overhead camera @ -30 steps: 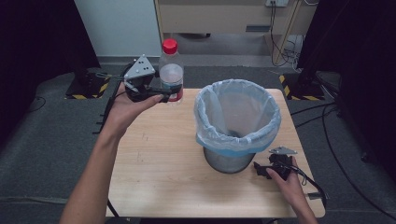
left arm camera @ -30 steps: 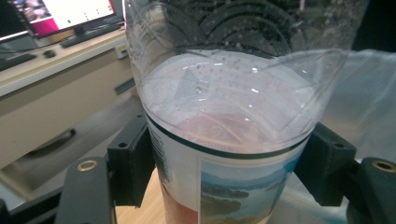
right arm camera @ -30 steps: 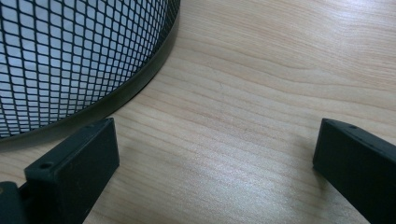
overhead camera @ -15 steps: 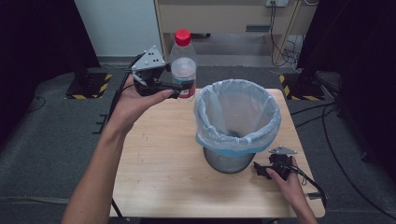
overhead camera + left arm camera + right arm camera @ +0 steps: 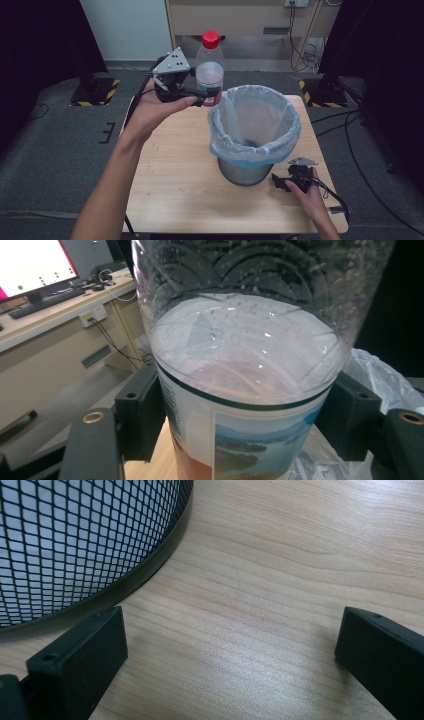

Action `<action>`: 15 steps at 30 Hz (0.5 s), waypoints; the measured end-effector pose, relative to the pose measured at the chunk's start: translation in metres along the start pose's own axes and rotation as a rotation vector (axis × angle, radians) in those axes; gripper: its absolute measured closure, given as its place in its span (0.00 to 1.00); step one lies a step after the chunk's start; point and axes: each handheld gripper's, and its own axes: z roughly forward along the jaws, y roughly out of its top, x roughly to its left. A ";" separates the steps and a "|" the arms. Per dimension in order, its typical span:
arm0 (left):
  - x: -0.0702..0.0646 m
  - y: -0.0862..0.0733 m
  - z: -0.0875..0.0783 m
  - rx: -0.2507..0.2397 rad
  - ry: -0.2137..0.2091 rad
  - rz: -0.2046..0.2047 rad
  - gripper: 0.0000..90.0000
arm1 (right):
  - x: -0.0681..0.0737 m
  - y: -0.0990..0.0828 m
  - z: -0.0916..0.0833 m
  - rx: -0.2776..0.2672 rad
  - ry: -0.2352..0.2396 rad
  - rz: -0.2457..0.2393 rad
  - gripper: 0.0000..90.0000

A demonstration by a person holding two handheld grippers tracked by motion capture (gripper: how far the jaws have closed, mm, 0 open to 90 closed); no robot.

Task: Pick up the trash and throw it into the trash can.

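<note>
Item: bottle (image 5: 209, 67), pinched in your left gripper (image 5: 202, 93), rising, nearing bin (image 5: 254, 131) rim; drop pending. Right gripper (image 5: 278, 183) resting beside bin, jaws spread.

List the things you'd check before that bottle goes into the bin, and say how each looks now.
1. Left tool clamped on the water bottle: ok.
2. Bottle upright, red cap on: ok.
3. Bottle over the bin's opening: not ok, it is beside the rim.
4. Blue liner folded over the mesh wastebasket: ok.
5. Right tool open, resting on the table, apart from the basket: ok.
6. Bin's contents: cannot tell.
</note>
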 end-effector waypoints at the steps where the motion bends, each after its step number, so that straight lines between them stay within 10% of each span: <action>1: -0.001 0.000 0.001 0.000 -0.003 -0.001 0.32 | 0.000 0.000 0.000 -0.001 0.000 -0.002 0.00; 15: -0.012 0.007 0.016 -0.016 -0.053 0.003 0.32 | 0.000 0.000 0.000 0.000 0.000 -0.001 0.00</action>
